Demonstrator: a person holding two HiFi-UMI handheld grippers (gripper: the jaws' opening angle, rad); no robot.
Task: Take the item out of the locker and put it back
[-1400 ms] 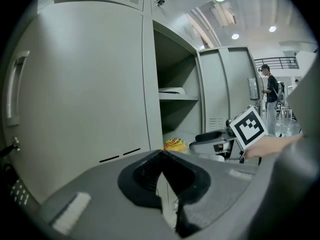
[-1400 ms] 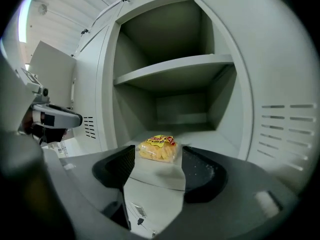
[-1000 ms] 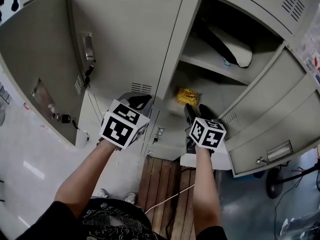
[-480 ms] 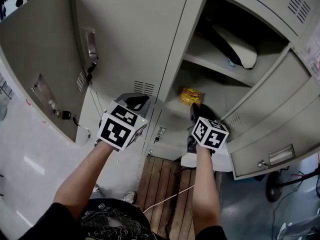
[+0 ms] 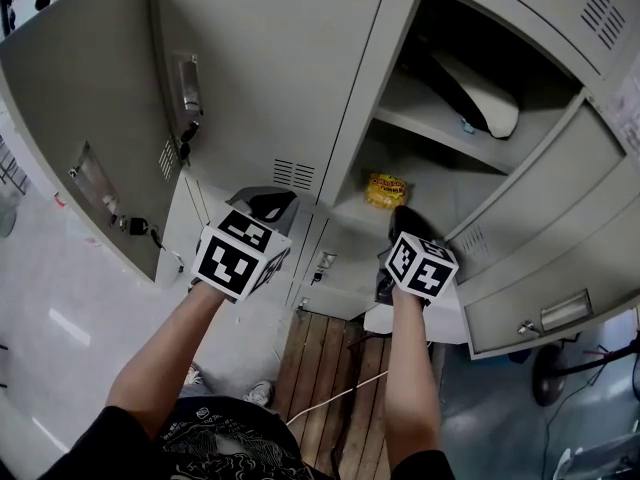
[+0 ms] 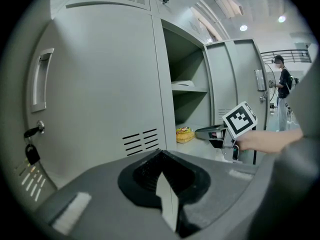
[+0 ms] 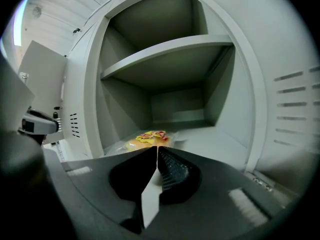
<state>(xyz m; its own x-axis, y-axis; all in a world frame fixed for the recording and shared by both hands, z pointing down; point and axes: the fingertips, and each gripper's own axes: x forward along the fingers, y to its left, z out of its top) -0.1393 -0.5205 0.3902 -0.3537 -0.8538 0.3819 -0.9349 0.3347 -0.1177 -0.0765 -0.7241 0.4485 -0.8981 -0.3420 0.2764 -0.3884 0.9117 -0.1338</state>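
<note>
A yellow snack packet (image 5: 385,189) lies on the lower shelf of the open locker (image 5: 430,128), near its front edge. It also shows as the yellow packet (image 6: 184,134) in the left gripper view and, just past the jaw tips, as the packet (image 7: 149,139) in the right gripper view. My right gripper (image 5: 402,213) points at it from just in front. Its jaws have just been closing and now stand shut with nothing between them; from its own camera the right gripper (image 7: 156,148) is clear of the packet. My left gripper (image 5: 275,200) is shut and empty before the closed locker door (image 6: 100,99).
A black and white object (image 5: 475,88) lies on the upper shelf. The locker's door (image 5: 540,218) hangs open at the right, and another open door (image 5: 80,118) with a padlock and keys (image 5: 130,230) is at the left. Wooden floor boards (image 5: 330,368) lie below. A person (image 6: 283,84) stands far off.
The right gripper's jaws have come together from open to shut, with the packet still lying on the shelf beyond them. Both hands have stayed about where they were.
</note>
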